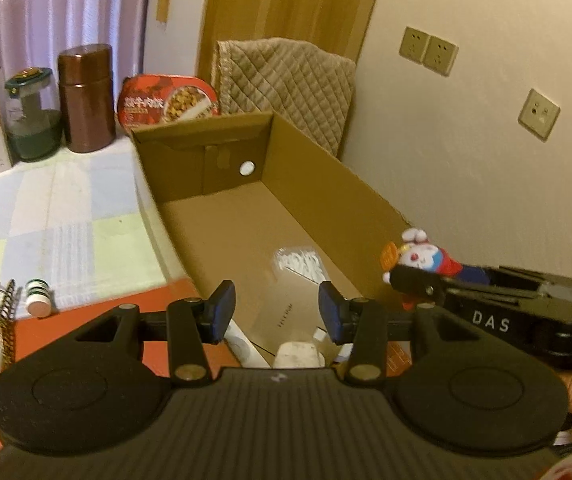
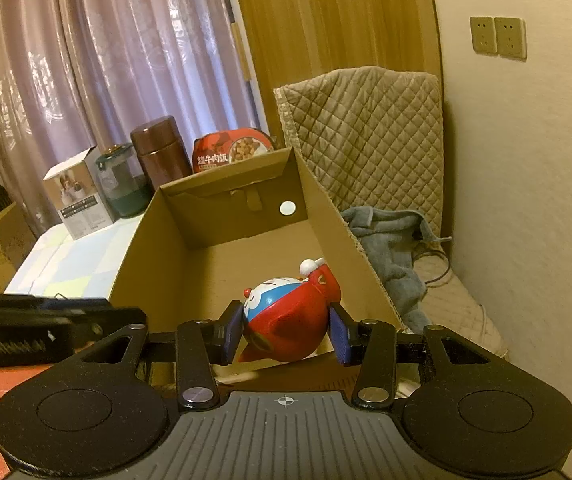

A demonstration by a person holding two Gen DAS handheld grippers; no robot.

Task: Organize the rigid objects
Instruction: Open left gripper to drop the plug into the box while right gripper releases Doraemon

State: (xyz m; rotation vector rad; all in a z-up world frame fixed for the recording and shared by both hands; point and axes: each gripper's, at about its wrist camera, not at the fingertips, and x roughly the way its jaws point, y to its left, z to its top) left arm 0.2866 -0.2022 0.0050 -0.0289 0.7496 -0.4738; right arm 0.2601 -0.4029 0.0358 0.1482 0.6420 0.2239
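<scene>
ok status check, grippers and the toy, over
Right gripper shut on cat toy, above cardboard box. Left gripper empty, jaws apart. Nothing in the way.

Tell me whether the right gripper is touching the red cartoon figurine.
Touching. The right wrist view shows the right gripper with both blue pads pressed against the sides of the red cartoon figurine, holding it above the cardboard box.

White items (image 1: 300, 354) low in cardboard box (image 1: 310, 184) partly hidden, perhaps bottles
</scene>
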